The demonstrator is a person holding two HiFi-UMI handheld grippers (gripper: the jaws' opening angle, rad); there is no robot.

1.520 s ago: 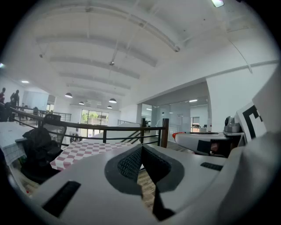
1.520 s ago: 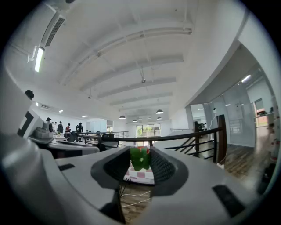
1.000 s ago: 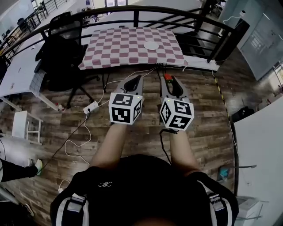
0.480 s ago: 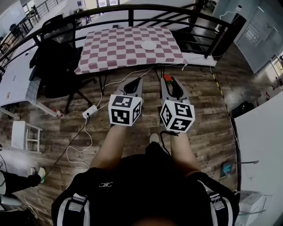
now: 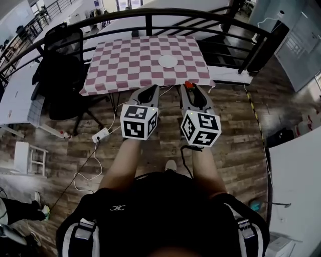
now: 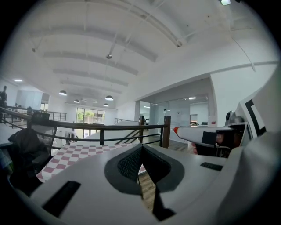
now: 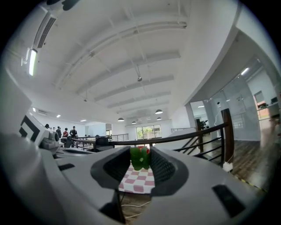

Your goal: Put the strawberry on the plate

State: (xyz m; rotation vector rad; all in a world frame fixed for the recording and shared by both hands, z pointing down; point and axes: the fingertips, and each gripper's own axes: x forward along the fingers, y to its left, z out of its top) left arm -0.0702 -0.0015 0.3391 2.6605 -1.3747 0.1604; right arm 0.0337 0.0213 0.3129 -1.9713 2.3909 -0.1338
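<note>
**Strawberry in the right gripper, plate on the table**

On the far left, a black chair (image 5: 60,70) stands on the wood floor (image 5: 235,145), beside the table (image 5: 125,65). The table has a red and white checked cloth on it. A dark rail (image 5: 150,14) runs behind it.

The person holds both grippers out in front, side by side, and both point at the table.

The left gripper (image 5: 151,89) is by the near edge of the table. In the left gripper view, its two jaws are pressed together at the tips (image 6: 141,147). Nothing sits between them.

The white plate (image 5: 168,61) lies flat on the checked cloth, a bit to the right of the middle. It has nothing on it. It is past both grippers and is not touching them.

The right gripper (image 5: 190,86) holds the strawberry (image 5: 188,84). In the right gripper view, the jaws of the right gripper (image 7: 140,154) are clamped on the strawberry (image 7: 139,161) at their tips. Its green leaves face the camera and a little red shows behind them. The strawberry is up in the air, close to the near edge of the table. It is well apart from the plate.
</note>
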